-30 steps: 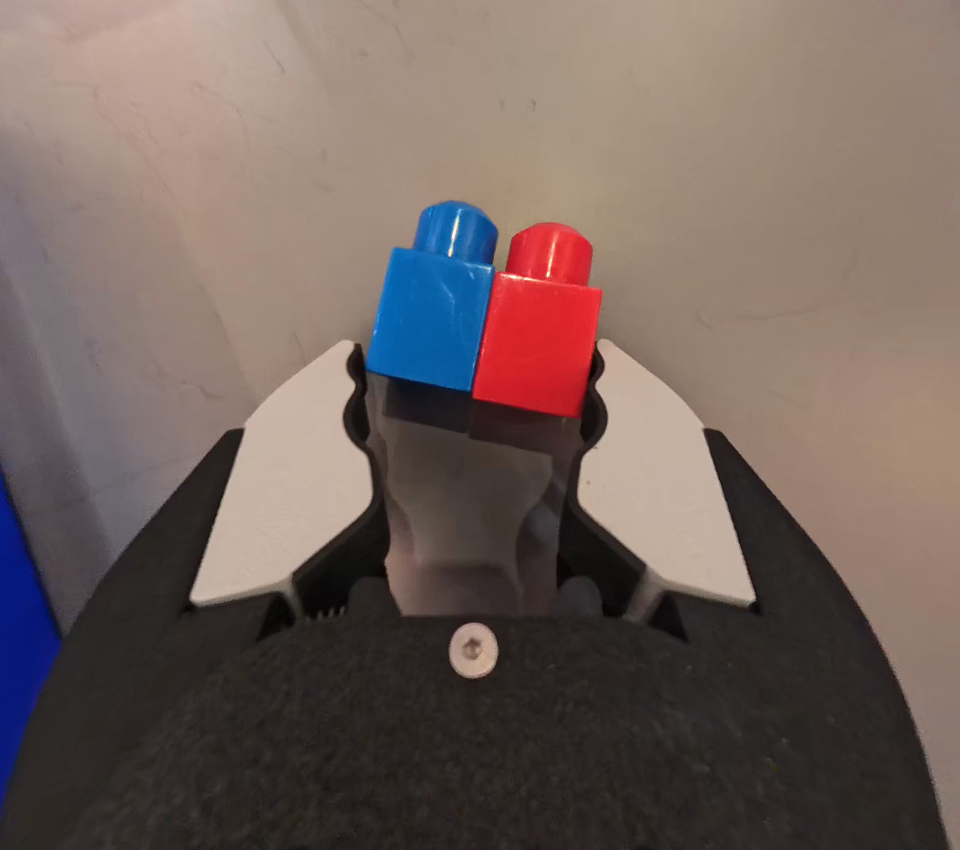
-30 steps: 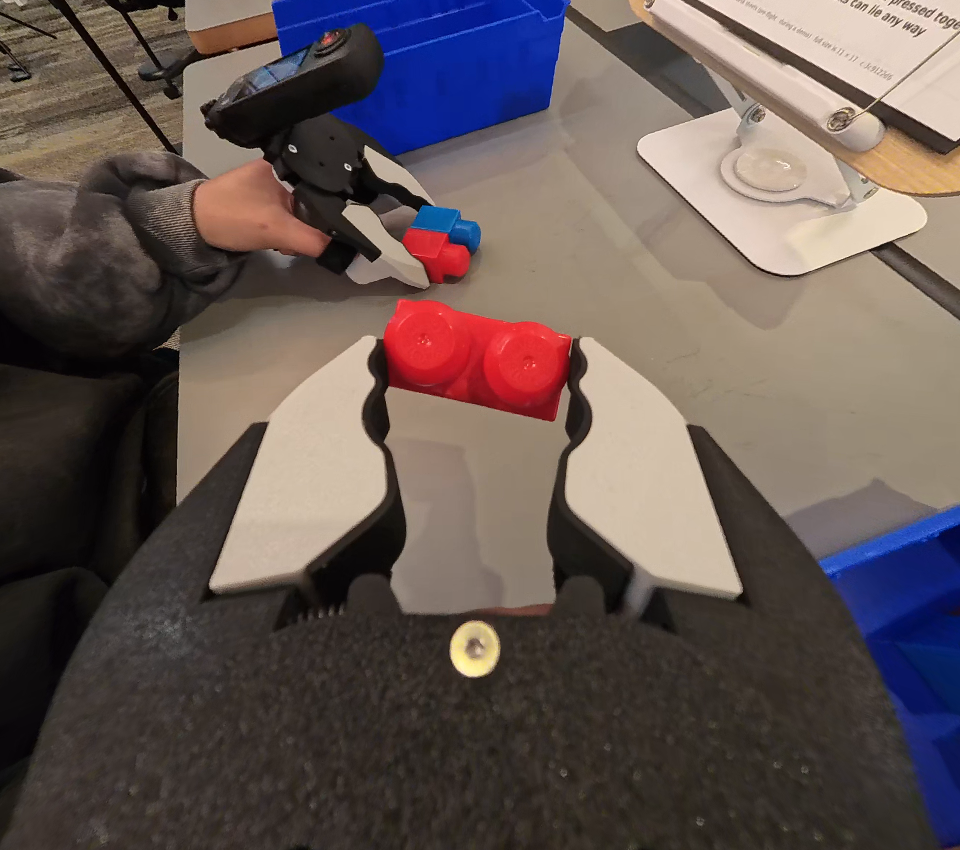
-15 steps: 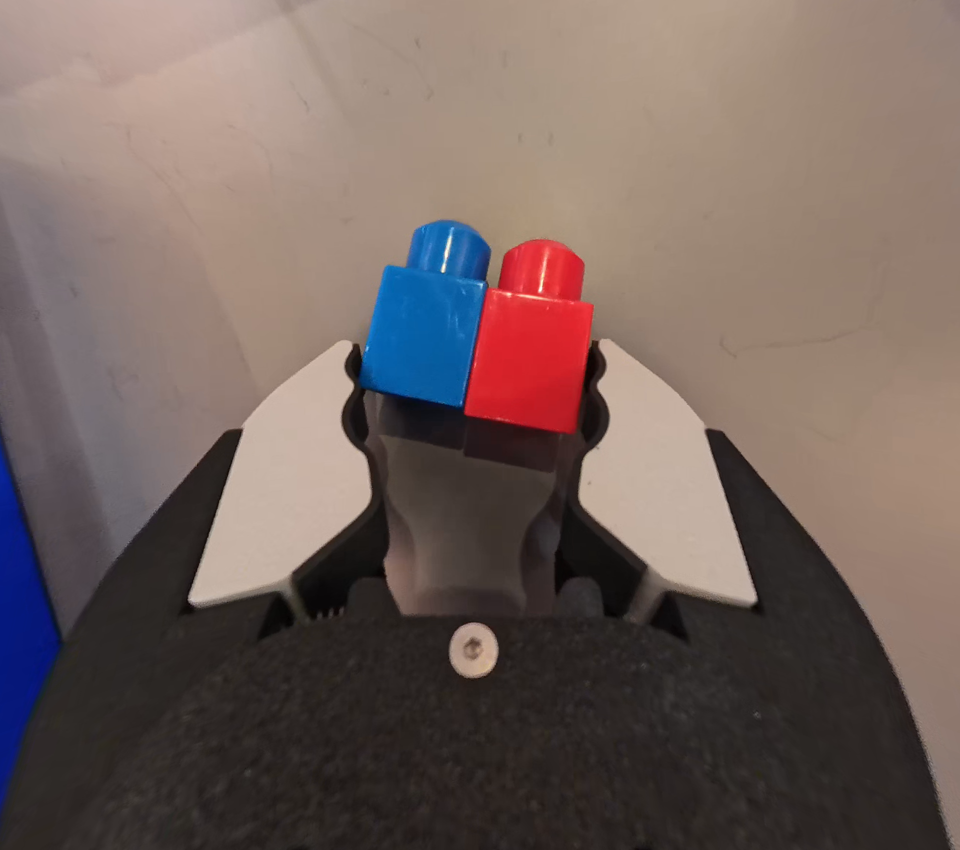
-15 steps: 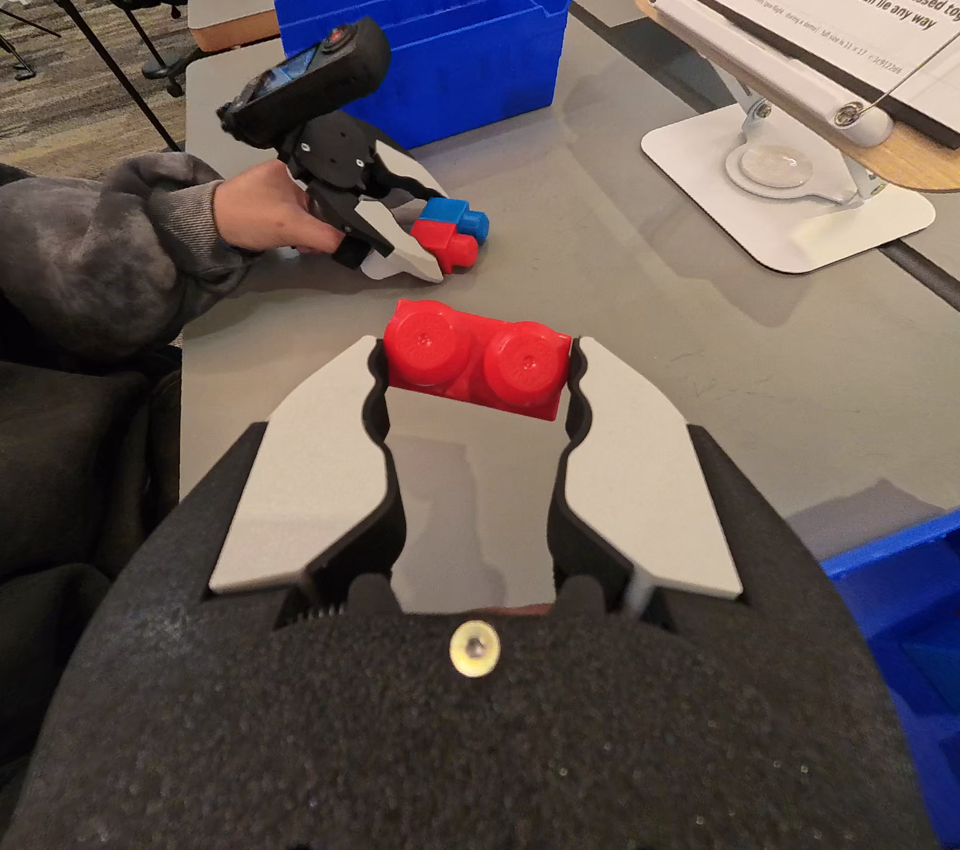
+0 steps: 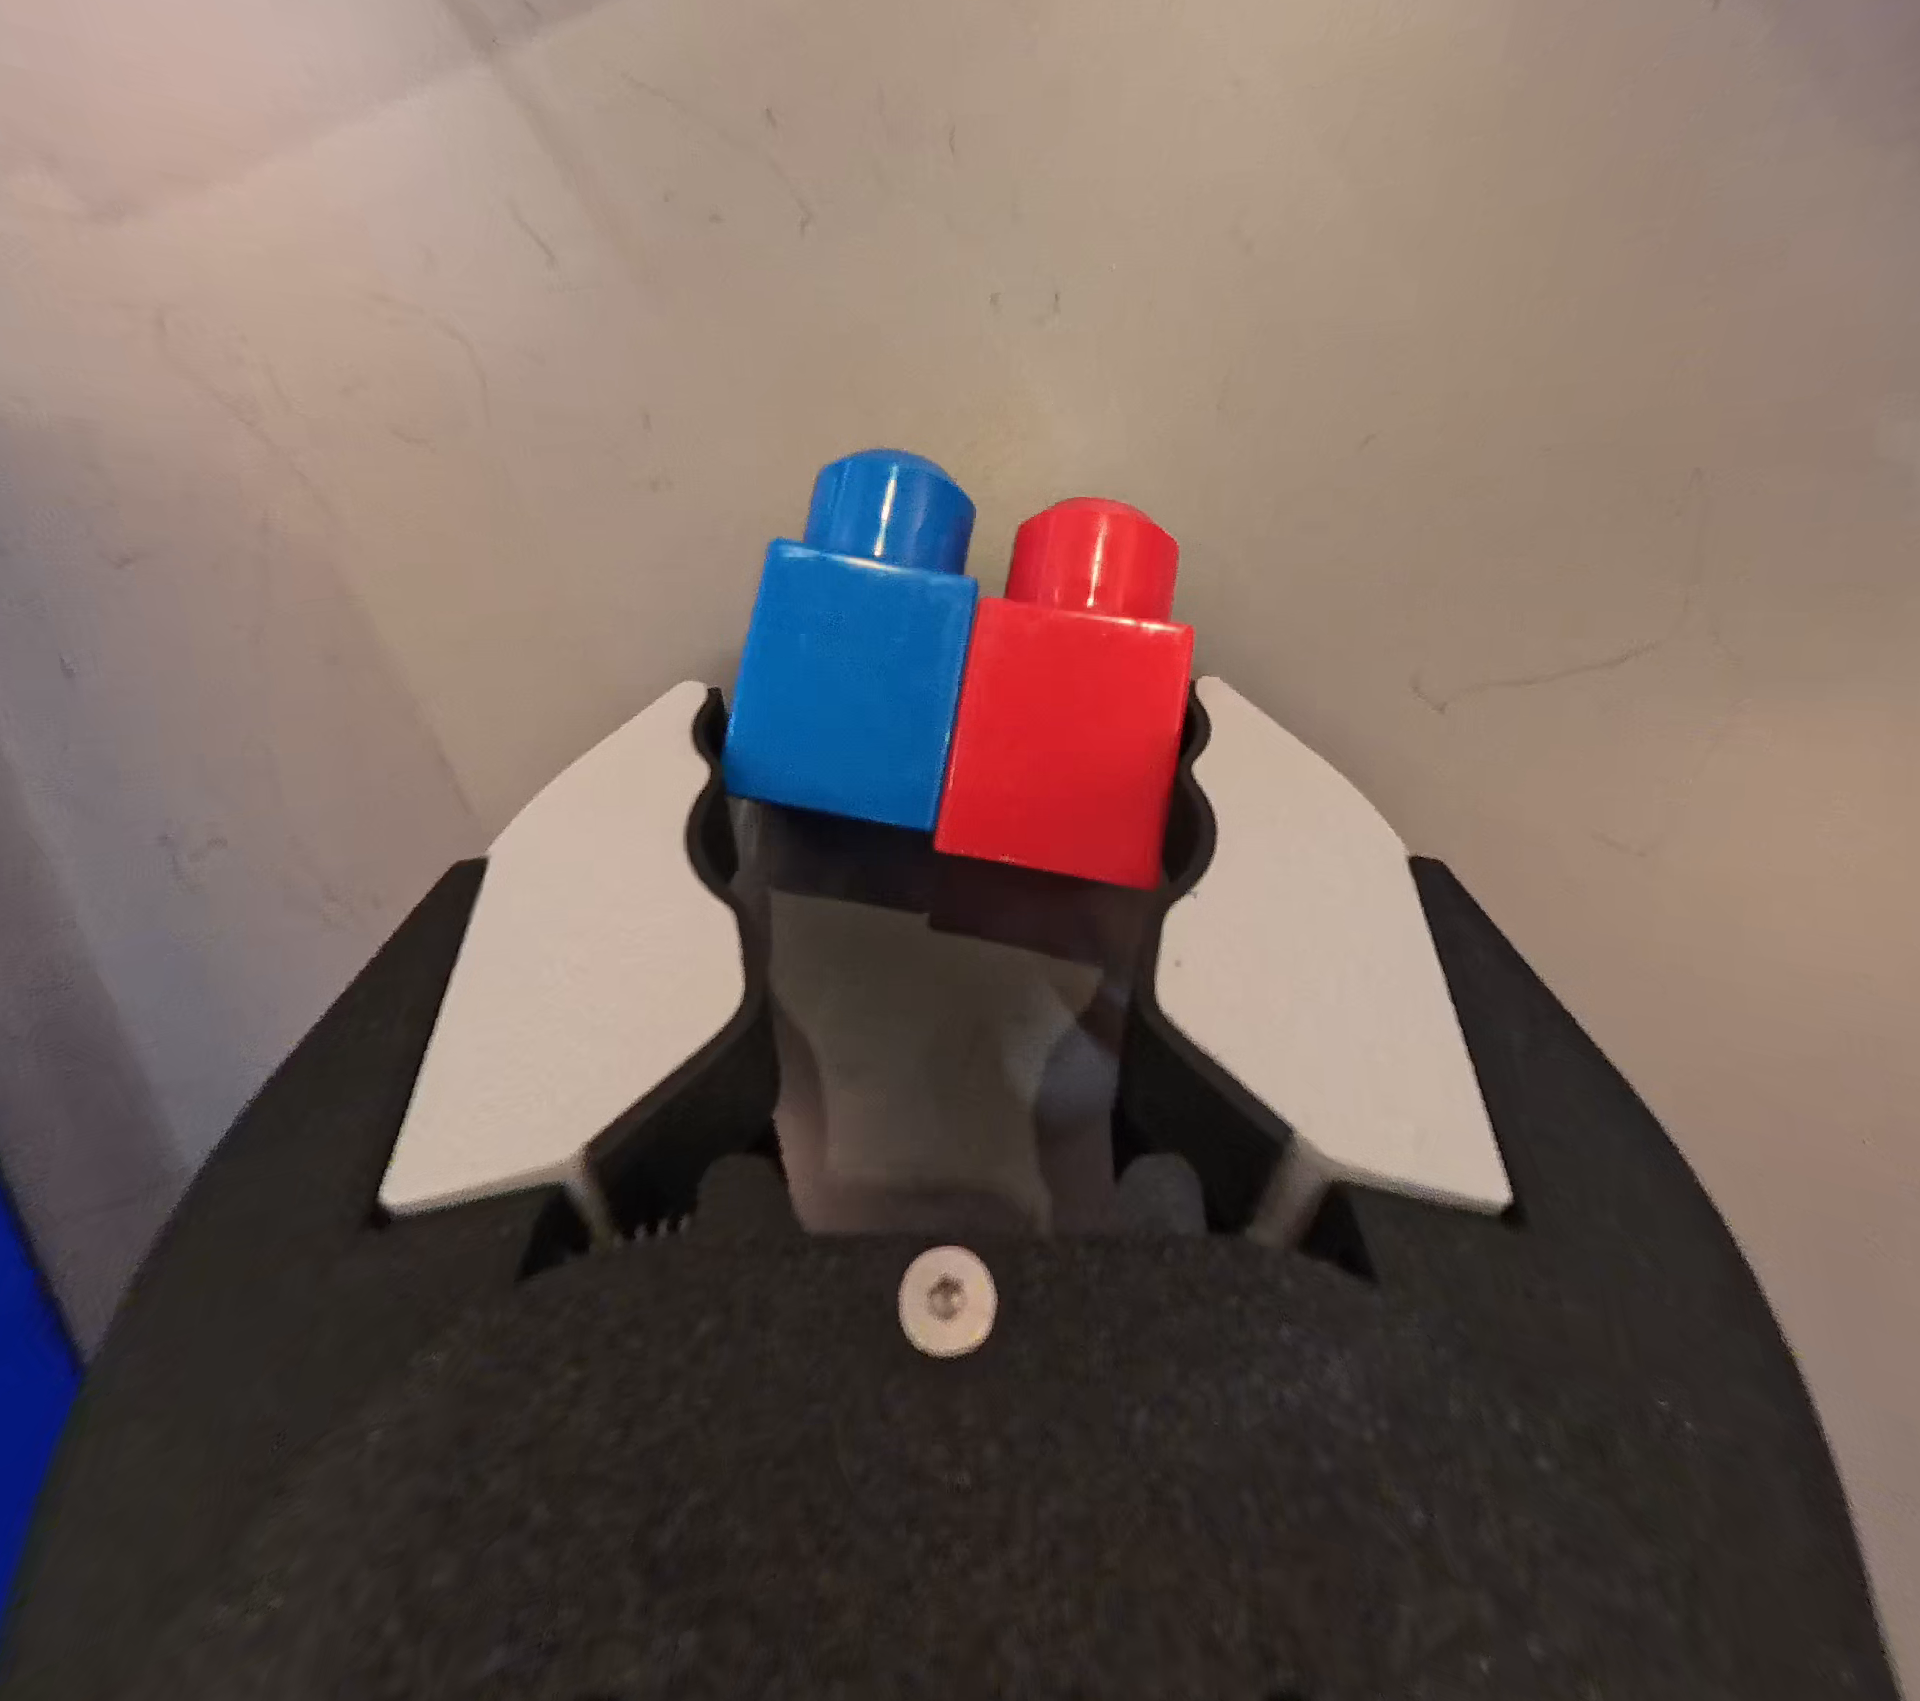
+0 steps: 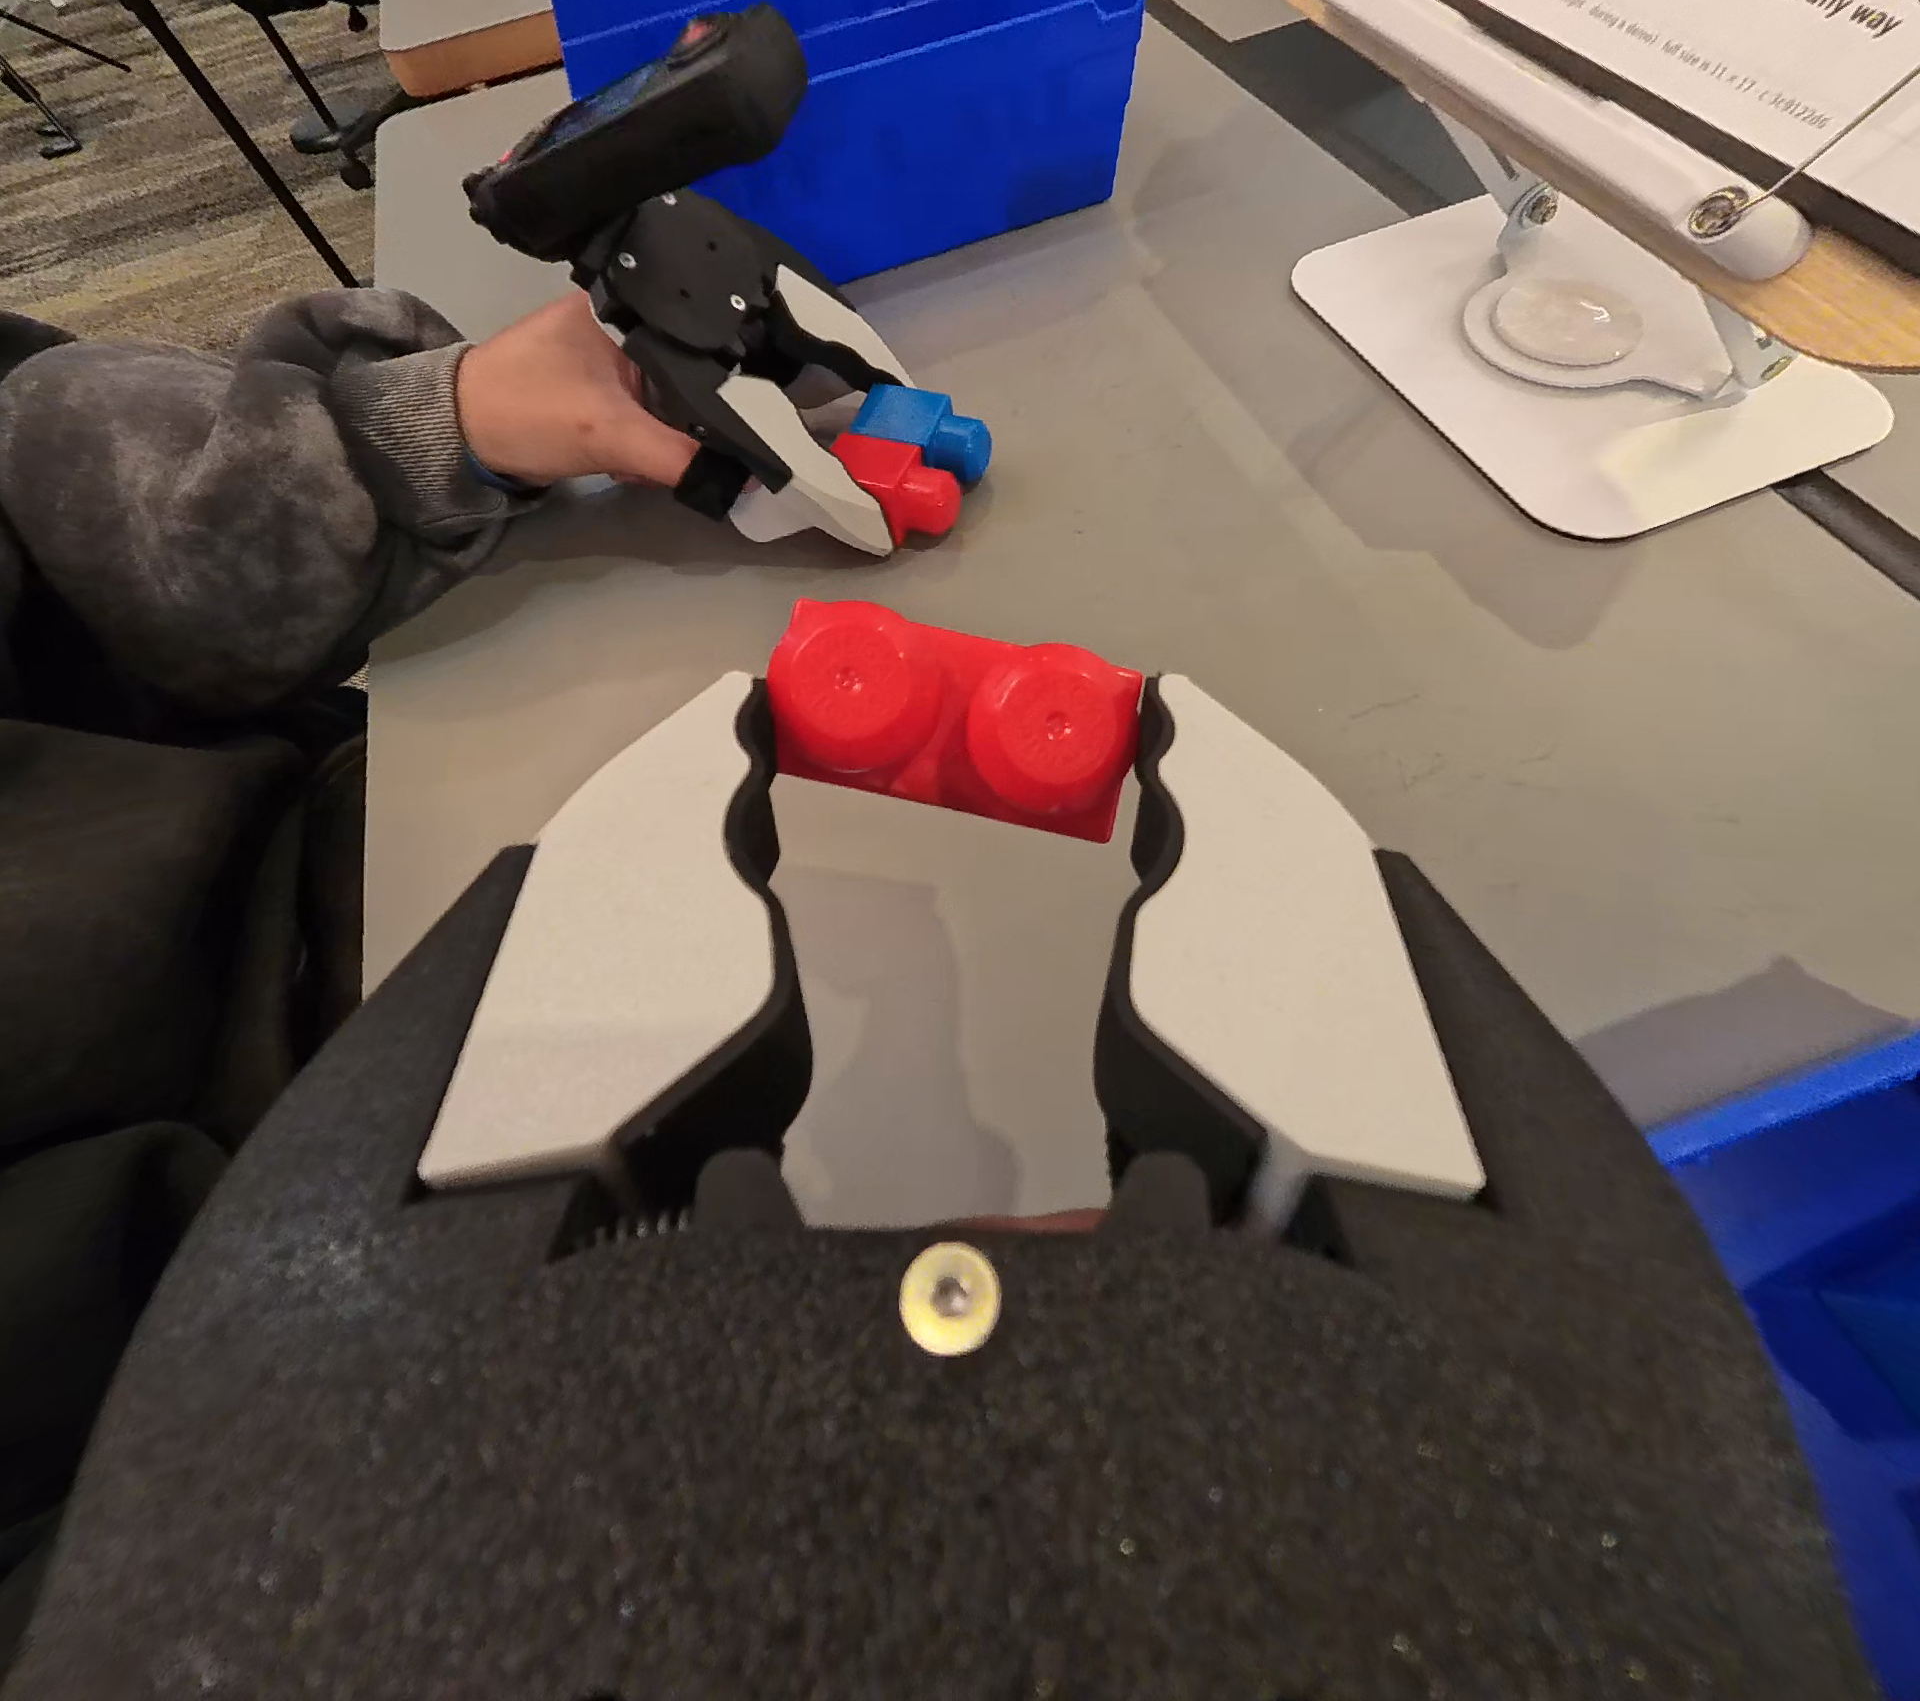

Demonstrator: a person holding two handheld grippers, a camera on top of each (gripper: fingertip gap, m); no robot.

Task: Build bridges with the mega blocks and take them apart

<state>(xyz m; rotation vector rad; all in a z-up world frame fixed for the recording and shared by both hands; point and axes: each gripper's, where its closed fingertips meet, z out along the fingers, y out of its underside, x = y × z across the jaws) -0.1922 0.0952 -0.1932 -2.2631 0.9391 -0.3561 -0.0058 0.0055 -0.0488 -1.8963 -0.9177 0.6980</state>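
Item: left gripper [image 5: 958, 778], pinching a blue one-stud block [image 5: 847, 685] and a red one-stud block [image 5: 1070, 732] side by side and touching, studs pointing away, low on the grey table [image 6: 1299, 612]. Change over the last second: the pair slid slightly farther along the table towards the white stand base [image 6: 1621, 394], grip unaltered. Item: right gripper [image 6: 951, 752], clamped on a red two-stud block [image 6: 951, 726], held above the near table, position unchanged; judged ready to cap the pair as a bridge. Containers: far blue bin [image 6: 935, 93], no blocks visible inside; near-right blue bin [image 6: 1808, 1236], contents out of view.
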